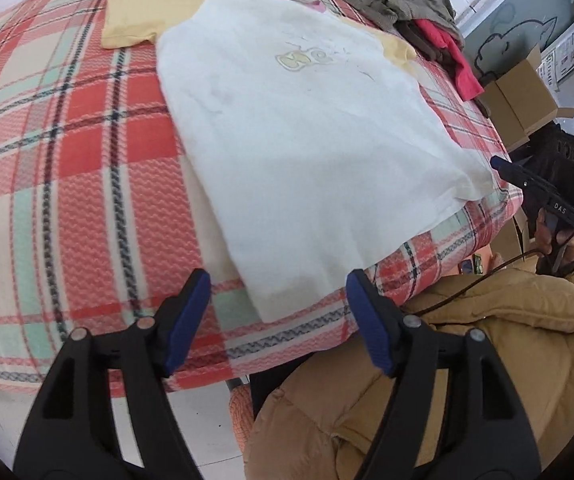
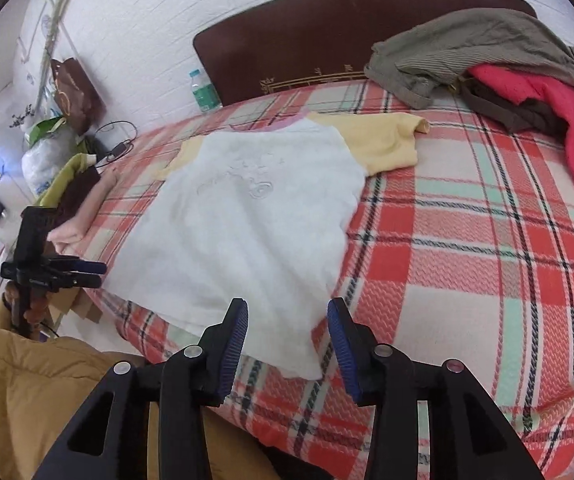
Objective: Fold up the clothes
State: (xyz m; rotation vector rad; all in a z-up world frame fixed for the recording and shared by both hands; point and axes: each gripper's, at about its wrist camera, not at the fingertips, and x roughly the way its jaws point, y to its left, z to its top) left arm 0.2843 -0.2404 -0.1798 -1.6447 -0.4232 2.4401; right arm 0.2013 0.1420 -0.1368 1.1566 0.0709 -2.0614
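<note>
While both jaws stand apart and empty, the scene reads so:
Shirt: white T-shirt [image 1: 307,136] with yellow sleeves, spread flat in the middle of both views on the plaid blanket [image 1: 67,152], hem at the bed's near edge.
Left gripper [image 1: 279,316]: released, nothing between its blue pads, hem corner just beyond them.
Right gripper [image 2: 287,340]: parted, gripping nothing, above the hem's other corner.
Clothes pile [image 2: 499,68]: grey, brown and red garments, upper right of the right wrist view, near the headboard [image 2: 327,32].
Person: tan jacket sleeve [image 1: 487,360], lower right of the left wrist view.
</note>
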